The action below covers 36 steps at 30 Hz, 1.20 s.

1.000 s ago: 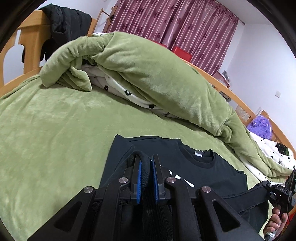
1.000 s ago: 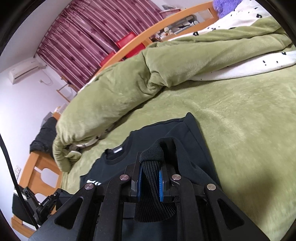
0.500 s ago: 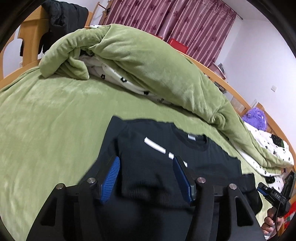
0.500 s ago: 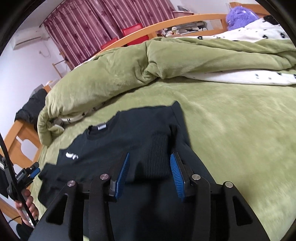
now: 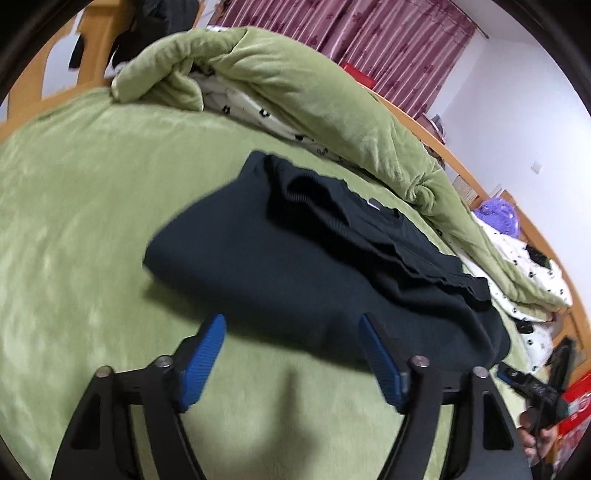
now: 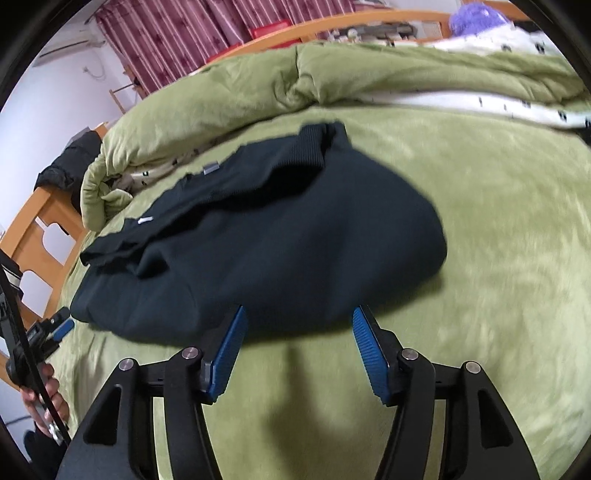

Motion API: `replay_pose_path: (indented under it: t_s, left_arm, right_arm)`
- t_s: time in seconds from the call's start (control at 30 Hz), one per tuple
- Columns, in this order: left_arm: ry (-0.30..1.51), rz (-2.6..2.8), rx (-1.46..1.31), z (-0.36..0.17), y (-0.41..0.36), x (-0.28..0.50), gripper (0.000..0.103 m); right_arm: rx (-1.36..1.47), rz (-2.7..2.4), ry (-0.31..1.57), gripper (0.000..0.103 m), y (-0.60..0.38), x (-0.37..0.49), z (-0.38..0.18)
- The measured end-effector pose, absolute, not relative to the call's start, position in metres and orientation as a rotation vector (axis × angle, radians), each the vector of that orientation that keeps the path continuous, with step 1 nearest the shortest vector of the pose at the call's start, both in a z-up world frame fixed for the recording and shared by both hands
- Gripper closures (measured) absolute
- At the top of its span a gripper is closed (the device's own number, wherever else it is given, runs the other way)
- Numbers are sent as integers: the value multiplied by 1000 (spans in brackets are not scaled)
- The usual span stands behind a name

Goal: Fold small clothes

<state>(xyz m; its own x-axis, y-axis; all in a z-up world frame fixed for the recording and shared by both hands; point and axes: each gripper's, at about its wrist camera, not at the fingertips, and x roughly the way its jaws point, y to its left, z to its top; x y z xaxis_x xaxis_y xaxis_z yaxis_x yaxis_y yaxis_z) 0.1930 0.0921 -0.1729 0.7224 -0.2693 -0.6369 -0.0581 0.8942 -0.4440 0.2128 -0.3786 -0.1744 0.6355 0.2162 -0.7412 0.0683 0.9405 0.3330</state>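
A small black sweatshirt (image 5: 295,266) lies folded over on the green bed cover, its ribbed hem and cuffs turned up toward the collar; it also shows in the right wrist view (image 6: 280,243). My left gripper (image 5: 291,332) is open and empty, held just short of the garment's near folded edge. My right gripper (image 6: 297,321) is open and empty too, also just short of the near edge. The other hand-held gripper shows at the right edge of the left wrist view (image 5: 532,387) and at the left edge of the right wrist view (image 6: 44,332).
A rolled green quilt (image 5: 314,96) with a white patterned lining lies behind the garment. A wooden bed frame (image 6: 40,221) runs round the bed. A purple plush toy (image 5: 496,218), a red box (image 5: 574,410) and maroon curtains (image 5: 369,33) stand beyond.
Both grippers were shut on the garment's ribbed edges, then opened and let go. Both have pulled back toward me, and the garment now lies folded over.
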Motion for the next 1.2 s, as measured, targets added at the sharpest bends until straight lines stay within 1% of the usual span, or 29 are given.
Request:
replay_pose_path:
  t_s: [0.2,0.37,0.43,0.63,0.73,0.77,0.8,0.83,0.87,0.9,0.97,1.0,1.2]
  left_arm:
    - [793,-144,-536,-194,89,198,25]
    - [787,-150,-633,-203,100,222,24]
    - [786,-157,-676,-208,107,233,24]
    - [834,-129,-743,-228,119,263,25]
    - [848,-109,-699,-229,114,270,27]
    - [849,-96,-672,-227,111,270,33]
    - [847,-81,-643,-225,108,270,46]
    - [845,-75,-626,-223,108,268,55]
    - [846,-88,-625,-222,107,268,69]
    - [846,-98,-628,-221,108,267,77]
    - [834,-130,-649,-215,116,262,82]
    - [827,-143,-658,-212,118,259,83]
    - [810,-162,-560,-195,112,219,83]
  right_arm:
    - [429,67,902,43,-384,207,-194]
    - [522,39,857,33,-397,217,-192]
    - [565,25,849,31,-402,226,-196]
    - [669,-25,860,30,-410,257,-214]
    - [697,-48,839,29,-410,269,-214]
    - [695,-55,844,33,-409,273,-214]
    - [688,-64,849,46,-408,276,-214]
    - [678,-68,852,58,-407,279,-213]
    - [669,-61,859,75,-405,281,-213]
    - [655,-58,861,82,-404,281,-212]
    - [638,-33,839,87,-403,277,-207]
    - [635,-21,832,89,-404,274,-204]
    - [611,31,822,90,-402,239,-188]
